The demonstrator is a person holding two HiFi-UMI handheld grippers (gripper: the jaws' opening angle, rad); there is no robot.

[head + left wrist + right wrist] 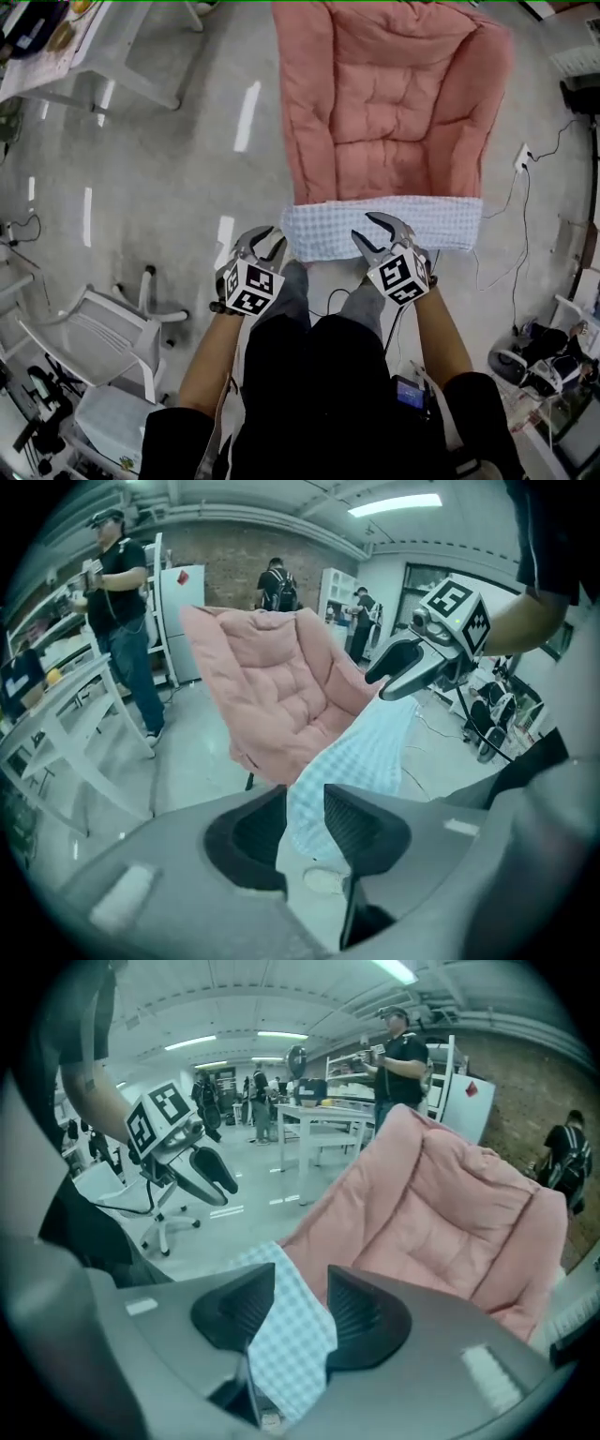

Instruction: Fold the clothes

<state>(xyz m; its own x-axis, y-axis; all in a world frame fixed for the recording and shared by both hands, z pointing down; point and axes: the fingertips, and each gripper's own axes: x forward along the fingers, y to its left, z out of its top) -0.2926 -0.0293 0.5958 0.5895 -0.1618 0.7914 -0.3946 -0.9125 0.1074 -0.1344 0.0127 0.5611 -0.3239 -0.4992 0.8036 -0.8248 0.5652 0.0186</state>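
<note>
two grippers hold one cloth between them, and we report the hold on each in turn. left gripper (267,240): in its own view the jaws stand narrow, with the pale blue checked cloth (366,752) pinched between the pads and running up and away from them. right gripper (373,231): in its own view the same cloth (291,1344) fills the gap between the pads and hangs below them, the jaws set a little wider than on the left; we read this as a grip on the fabric. in the head view the cloth (323,230) is stretched into a flat horizontal band, the left gripper at its left end and the right gripper further in, with the remaining length reaching out to the right beyond it. the band is held in the air, in front of the lower edge of a pink padded chair (394,103), and we cannot tell whether it touches the seat. both grippers point forward and down, marker cubes facing the head camera. each gripper view shows the other gripper across the cloth: the right one (389,679) and the left one (220,1190). a white office chair (103,337) stands on the grey floor (169,187) well to the left. a person (122,621) stands beside a white table (56,714) in the background.
</note>
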